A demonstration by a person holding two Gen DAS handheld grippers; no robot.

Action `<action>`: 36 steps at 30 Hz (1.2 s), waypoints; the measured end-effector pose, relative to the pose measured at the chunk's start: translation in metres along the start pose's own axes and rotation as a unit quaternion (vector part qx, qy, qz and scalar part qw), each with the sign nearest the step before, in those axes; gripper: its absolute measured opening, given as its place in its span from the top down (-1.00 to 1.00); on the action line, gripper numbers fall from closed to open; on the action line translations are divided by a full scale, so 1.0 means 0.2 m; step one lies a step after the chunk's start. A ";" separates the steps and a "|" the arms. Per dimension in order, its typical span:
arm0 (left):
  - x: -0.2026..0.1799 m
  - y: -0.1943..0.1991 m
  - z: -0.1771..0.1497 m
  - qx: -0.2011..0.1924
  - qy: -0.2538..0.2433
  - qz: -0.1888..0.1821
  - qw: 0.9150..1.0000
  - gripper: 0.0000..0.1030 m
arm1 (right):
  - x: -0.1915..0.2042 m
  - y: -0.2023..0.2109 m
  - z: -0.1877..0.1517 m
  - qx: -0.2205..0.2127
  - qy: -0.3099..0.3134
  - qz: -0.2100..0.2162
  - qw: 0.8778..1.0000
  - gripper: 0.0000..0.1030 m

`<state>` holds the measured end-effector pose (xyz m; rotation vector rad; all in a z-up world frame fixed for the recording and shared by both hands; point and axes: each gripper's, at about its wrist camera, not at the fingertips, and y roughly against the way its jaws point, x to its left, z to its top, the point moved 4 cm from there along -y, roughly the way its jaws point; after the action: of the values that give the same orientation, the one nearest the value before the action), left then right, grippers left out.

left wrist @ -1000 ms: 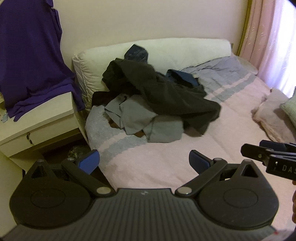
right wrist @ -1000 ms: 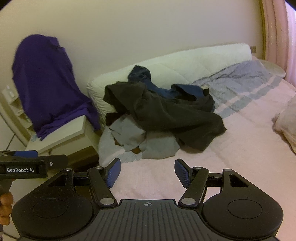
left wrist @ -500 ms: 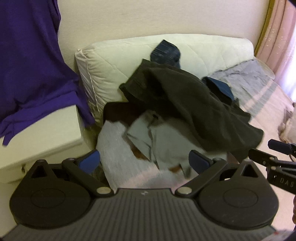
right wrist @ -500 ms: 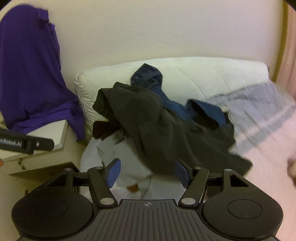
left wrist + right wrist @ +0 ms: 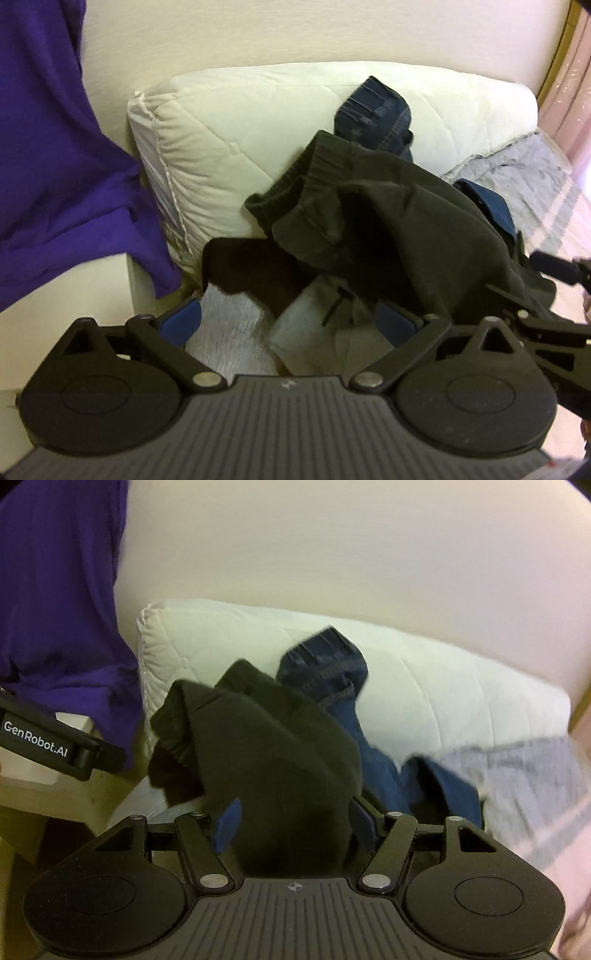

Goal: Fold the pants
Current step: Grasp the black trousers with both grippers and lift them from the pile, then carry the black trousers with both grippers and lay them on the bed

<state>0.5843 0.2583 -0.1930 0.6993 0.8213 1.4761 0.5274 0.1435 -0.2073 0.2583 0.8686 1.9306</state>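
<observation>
Both grippers at the clothes pile, nothing folded yet

The black pants (image 5: 391,221) lie crumpled on top of a heap on the bed (image 5: 554,206), against the white pillow (image 5: 258,122), with jeans (image 5: 373,110) and a grey garment (image 5: 314,328) tangled under them. The left gripper (image 5: 288,321) has its jaws wide and empty over the grey cloth; the right gripper (image 5: 291,823) has its jaws wide around black fabric, not pinching it. Picking out, spreading and folding all remain.

Black pants (image 5: 402,229) over navy jeans (image 5: 332,672) and grey garment (image 5: 325,332); white quilted pillow (image 5: 258,122); purple cloth (image 5: 48,147); pink, grey-striped bedspread (image 5: 532,775).
</observation>
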 end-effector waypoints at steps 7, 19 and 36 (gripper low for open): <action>0.05 -0.13 0.09 -0.002 0.007 0.015 1.000 -0.92 | 0.09 -0.29 0.04 0.006 0.115 0.017 0.993 -0.18; -0.10 0.07 0.08 -0.022 -0.009 -0.011 1.000 -0.86 | -0.43 0.25 0.05 -0.096 -0.199 0.106 0.970 0.91; -1.31 1.28 -0.10 -0.205 -0.205 -0.288 0.913 -0.87 | -1.02 2.51 -0.53 -0.429 -0.426 -0.149 0.782 0.91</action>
<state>0.4415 -0.0039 0.0195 0.3755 0.3252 0.8725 0.2298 -0.2175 0.0870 0.3570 -0.5609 1.4648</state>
